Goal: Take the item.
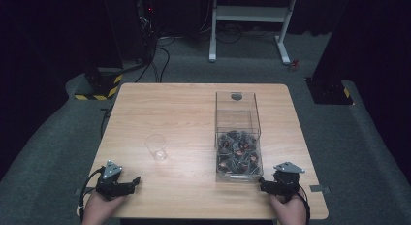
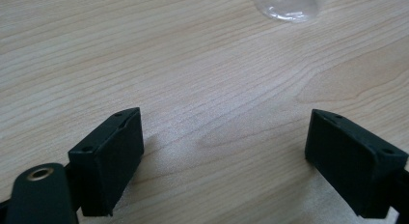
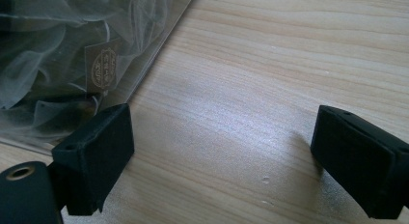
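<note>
Table [image 1: 194, 104]: pale wood, set on grey carpet in a dark room.

Box [image 1: 237, 133]: clear plastic, upright, right of centre on the table. Its near half is heaped with small dark wrapped packets [image 1: 237, 154]; the far half looks bare. In the right gripper view the box wall [image 3: 144, 55] fills the upper left, with crinkled wrappers and one gold-printed label behind it.

Cup [image 1: 157, 147]: clear plastic, left of the box and well apart from it, on bare wood. In the left gripper view its base [image 2: 289, 7] sits at the top edge, ahead of the jaws.

Left gripper [image 1: 131, 184]: held in a hand [image 1: 99, 208] at the near left corner, resting low on the table, jaws wide apart with only wood between them [image 2: 224, 156]. The cup lies beyond it, nothing between.

Right gripper [image 1: 264, 185]: held in a hand [image 1: 291, 210] at the near right, just beside the box's near right corner. Jaws wide apart over bare wood [image 3: 222, 159]; the left jaw sits close against the box wall, contact cannot be told.

Surroundings: white frame legs [image 1: 249, 21] beyond the far edge; black cables [image 1: 157, 55] across the carpet; a yellow-and-black striped base [image 1: 99, 87] off the far left corner; a dark stand base [image 1: 329, 89] off the far right.
</note>
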